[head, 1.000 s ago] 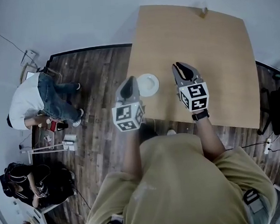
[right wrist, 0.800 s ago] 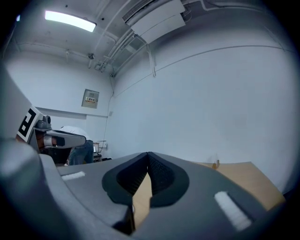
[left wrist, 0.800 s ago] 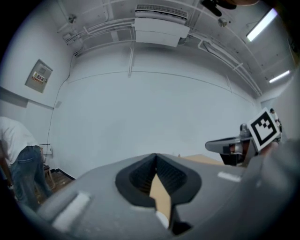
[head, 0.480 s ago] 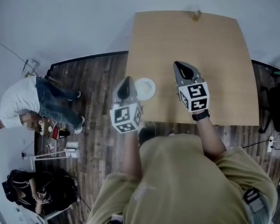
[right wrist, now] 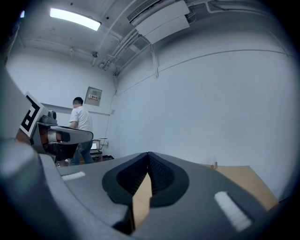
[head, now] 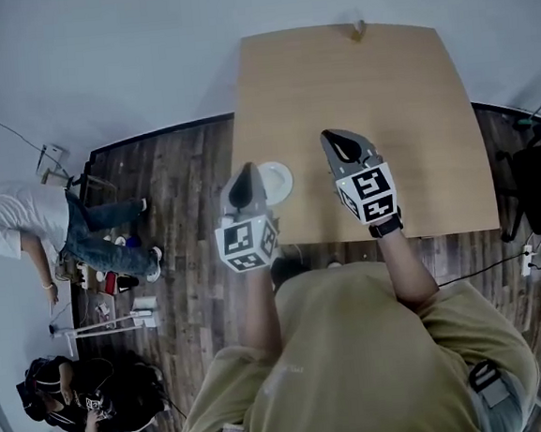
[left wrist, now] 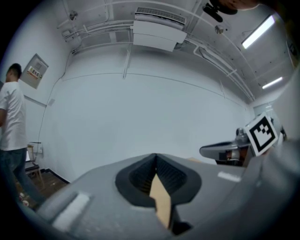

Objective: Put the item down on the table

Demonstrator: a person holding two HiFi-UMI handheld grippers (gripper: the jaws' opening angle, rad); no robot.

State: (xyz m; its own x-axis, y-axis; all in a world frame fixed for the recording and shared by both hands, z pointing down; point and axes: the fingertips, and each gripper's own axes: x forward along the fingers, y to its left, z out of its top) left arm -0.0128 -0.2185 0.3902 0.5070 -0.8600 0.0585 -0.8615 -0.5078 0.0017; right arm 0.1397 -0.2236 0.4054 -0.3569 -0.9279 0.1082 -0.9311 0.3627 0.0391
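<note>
Jaws of the left hand-held gripper (head: 245, 175) and the right hand-held gripper (head: 335, 139) are pressed together, with nothing between them. The white dish (head: 279, 183) lies on the tabletop (head: 383, 106). The left hand-held gripper overlaps the dish's left rim, and the right one is well to its right.

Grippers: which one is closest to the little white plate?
The left gripper: in the head view its tip overlaps the left edge of the white plate. The right gripper hangs farther right, over bare table.
</note>
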